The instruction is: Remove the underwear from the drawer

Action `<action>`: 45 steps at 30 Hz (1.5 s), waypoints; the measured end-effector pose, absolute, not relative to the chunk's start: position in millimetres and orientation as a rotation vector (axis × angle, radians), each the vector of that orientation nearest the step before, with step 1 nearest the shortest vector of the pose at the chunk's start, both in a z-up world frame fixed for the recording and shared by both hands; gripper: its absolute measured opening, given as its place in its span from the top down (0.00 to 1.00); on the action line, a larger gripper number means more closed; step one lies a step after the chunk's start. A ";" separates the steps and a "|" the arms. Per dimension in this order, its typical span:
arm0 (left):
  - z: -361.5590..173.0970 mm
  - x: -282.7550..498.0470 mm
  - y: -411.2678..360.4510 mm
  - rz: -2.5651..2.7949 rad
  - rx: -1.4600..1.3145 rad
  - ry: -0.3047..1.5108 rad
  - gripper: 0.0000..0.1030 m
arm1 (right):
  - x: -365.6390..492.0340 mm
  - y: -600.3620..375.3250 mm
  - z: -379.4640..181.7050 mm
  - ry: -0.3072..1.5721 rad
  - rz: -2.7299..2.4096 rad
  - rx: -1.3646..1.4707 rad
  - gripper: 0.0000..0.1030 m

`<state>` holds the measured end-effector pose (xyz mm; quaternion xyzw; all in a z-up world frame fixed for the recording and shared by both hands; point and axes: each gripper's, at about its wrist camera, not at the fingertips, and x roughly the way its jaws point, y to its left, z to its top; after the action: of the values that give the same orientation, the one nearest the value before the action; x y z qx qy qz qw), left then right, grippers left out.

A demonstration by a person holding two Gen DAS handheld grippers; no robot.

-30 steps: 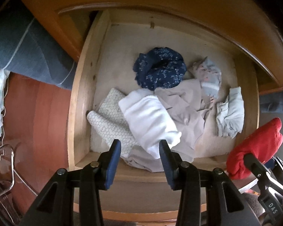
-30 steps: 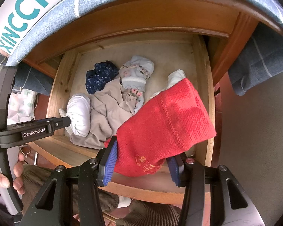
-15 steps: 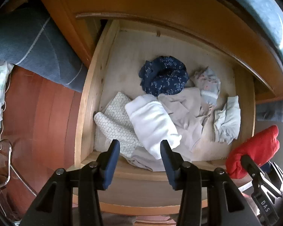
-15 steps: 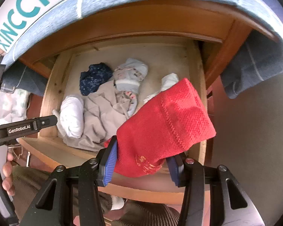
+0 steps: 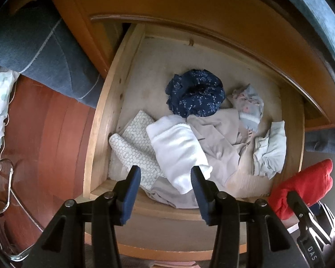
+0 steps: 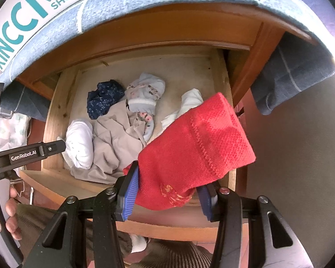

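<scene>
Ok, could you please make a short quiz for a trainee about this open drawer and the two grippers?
1. True or false: the left gripper is shut on the white garment.
2. What does the right gripper hold?
   A. the navy floral garment
   B. the red knitted garment
   C. the beige garment
3. In the left wrist view, which item lies closest to the left wall of the drawer?

Key
1. False: its jaws stand open above the front edge of the drawer, and nothing is between them.
2. B.
3. The white honeycomb-patterned cloth.
</scene>
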<state>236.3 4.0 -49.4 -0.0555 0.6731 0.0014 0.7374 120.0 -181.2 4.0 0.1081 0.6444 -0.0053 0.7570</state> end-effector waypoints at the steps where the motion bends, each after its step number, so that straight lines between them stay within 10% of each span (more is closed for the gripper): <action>1: -50.0 236.6 3.2 0.005 -0.120 1.479 0.53 | 119.7 -182.0 4.0 1.405 -0.018 0.238 0.57; 45: -97.0 262.7 -24.1 0.064 -0.050 1.537 0.48 | 120.2 -187.2 2.7 1.430 -0.036 0.316 0.58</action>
<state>262.7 -24.1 -97.0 -0.0225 0.6947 0.0289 0.7184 120.2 -187.2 2.7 0.1441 0.6528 -0.0164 0.7435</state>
